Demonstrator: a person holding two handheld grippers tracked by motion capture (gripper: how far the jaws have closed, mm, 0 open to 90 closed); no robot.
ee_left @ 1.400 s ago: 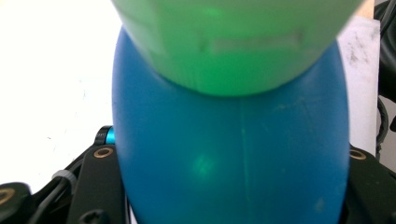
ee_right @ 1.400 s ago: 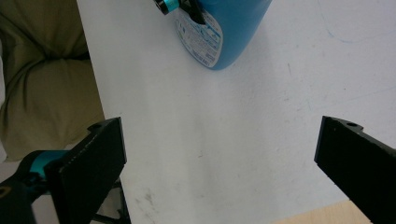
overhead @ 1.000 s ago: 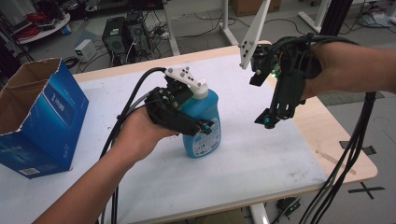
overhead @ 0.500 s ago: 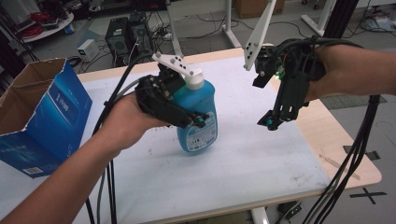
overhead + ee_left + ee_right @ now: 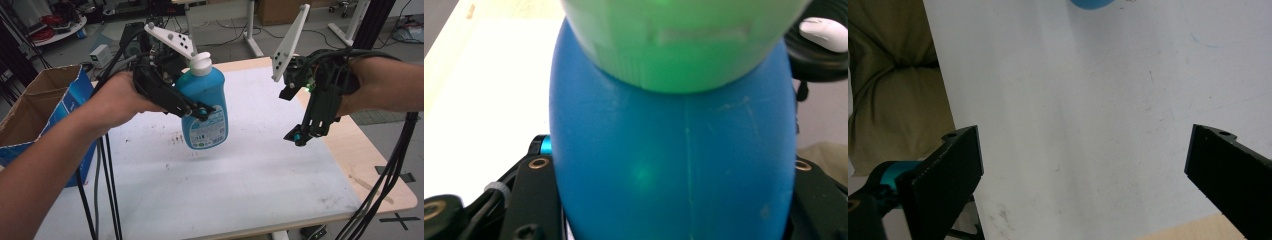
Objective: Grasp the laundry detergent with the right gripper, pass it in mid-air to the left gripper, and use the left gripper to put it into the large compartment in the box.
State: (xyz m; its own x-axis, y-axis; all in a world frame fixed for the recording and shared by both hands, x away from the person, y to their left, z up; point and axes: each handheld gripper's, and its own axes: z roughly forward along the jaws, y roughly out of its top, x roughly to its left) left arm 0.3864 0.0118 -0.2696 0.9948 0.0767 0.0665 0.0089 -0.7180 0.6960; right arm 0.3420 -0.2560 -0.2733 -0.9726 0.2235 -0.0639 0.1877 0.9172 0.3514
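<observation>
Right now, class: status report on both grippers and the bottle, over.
Left gripper shut on bottle, held clear above the table. Right gripper open, empty, off to the side. Box at table's left edge, nothing blocking.

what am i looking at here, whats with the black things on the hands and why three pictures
A person sits at a white table and holds a black two-jaw tool in each hand; there is no robot arm. The high view looks down from above the person. The other two pictures come from small cameras riding on each tool, looking along its jaws.

The left tool is clamped on a blue bottle with a white pump top, held in the air above the table and tilted. In the left gripper view the bottle sits right against the lens between the jaws.

The right tool hangs over the table with its jaws wide open and nothing between them, as the right gripper view shows.

A blue cardboard box, open on top, sits at the left edge of the table.
</observation>
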